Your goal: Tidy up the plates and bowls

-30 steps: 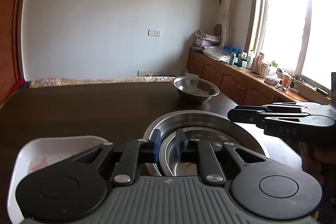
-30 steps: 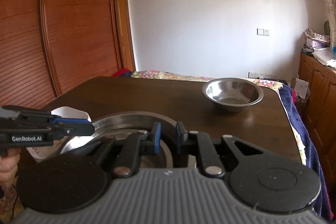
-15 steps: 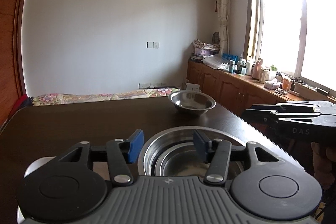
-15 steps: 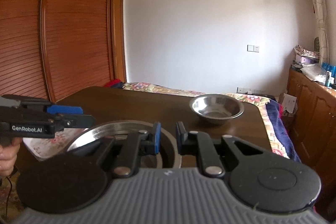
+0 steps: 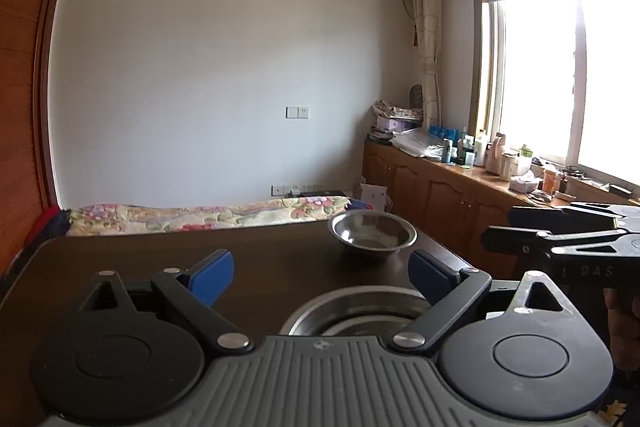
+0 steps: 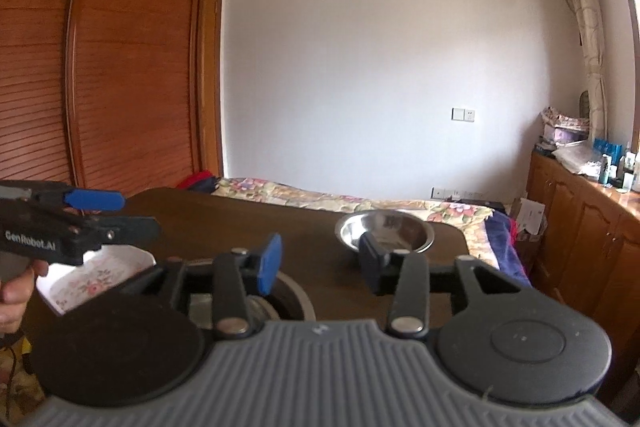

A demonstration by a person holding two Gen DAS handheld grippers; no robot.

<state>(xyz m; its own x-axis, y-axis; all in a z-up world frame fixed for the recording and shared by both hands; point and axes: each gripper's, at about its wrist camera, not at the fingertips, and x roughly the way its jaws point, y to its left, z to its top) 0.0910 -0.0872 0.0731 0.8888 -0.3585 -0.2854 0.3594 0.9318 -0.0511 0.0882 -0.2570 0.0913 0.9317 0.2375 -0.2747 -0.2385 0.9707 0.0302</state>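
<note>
The left gripper stood with its jaws spread as wide as they go, having just been opening, and nothing lay between its blue pads. Just below and ahead of it sat the nested steel bowls, one inside another on the dark surface, released and apart from the pads. The right gripper had also just been opening; its jaws stood about half apart and empty, with the rim of the same stack showing beneath its left pad. A single steel bowl waited farther ahead of both grippers, near the far right corner of the surface. A white floral dish lay to the left of the right gripper, under the left gripper as that camera saw it.

The task appeared only partly done, since the far bowl was not yet stacked. The chief risk seemed to be a pad catching the stack's rim while a gripper drew clear, which could tip or slide the steel across the smooth wood. The two grippers hung close together over one stack, so a sideways move could knock them into each other. The far bowl sat near the surface's edge; a pinch on its thin, slick rim might slip and push it off.
</note>
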